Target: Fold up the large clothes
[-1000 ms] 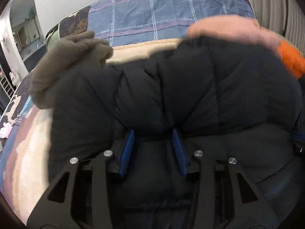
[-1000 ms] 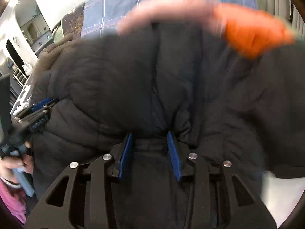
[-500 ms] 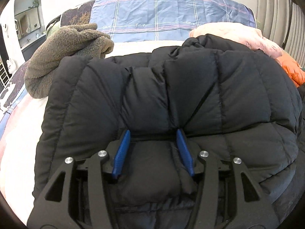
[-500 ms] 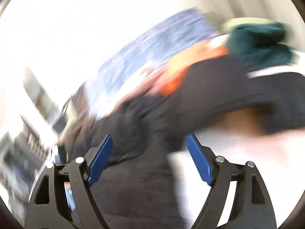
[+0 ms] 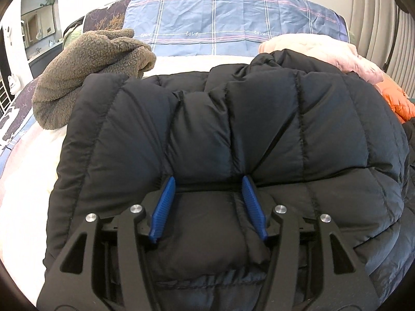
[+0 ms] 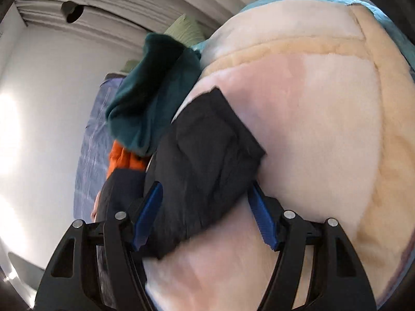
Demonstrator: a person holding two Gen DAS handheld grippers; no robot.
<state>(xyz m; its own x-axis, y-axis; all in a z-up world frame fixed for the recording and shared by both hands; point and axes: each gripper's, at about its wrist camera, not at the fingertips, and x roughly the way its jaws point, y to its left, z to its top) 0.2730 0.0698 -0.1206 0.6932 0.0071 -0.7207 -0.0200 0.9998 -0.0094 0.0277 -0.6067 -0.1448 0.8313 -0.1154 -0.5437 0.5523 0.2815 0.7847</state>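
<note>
- Two tools work one garment: a black puffer jacket (image 5: pixel 233 119) lying across the bed (image 5: pixel 28 171), folded over on itself so its quilted back faces up.
- At ten o'clock in the left wrist view a brown fleece (image 5: pixel 90 72) sits bunched on the bed, just beside the jacket's far left corner; it looks set aside for its own turn.
- At six o'clock the left tool (image 5: pixel 207 204) grips a thick fold of the jacket between its blue pads (image 5: pixel 163 207); creases fan out from the pinch, so the hold seems meant to pin the fold in place.
- At two o'clock a pink jacket (image 5: pixel 324 51) and an orange garment (image 5: pixel 396 101) lie behind the black one, touching its far edge.
- In the right wrist view the right tool (image 6: pixel 205 215) stands spread wide, with the jacket's sleeve (image 6: pixel 207 165) lying flat on the cream blanket (image 6: pixel 324 129) between its pads, not clamped.
- At eleven o'clock there a teal garment (image 6: pixel 150 98) rests near the sleeve's far end.
- Likely next: close on the sleeve and tuck it inward.
</note>
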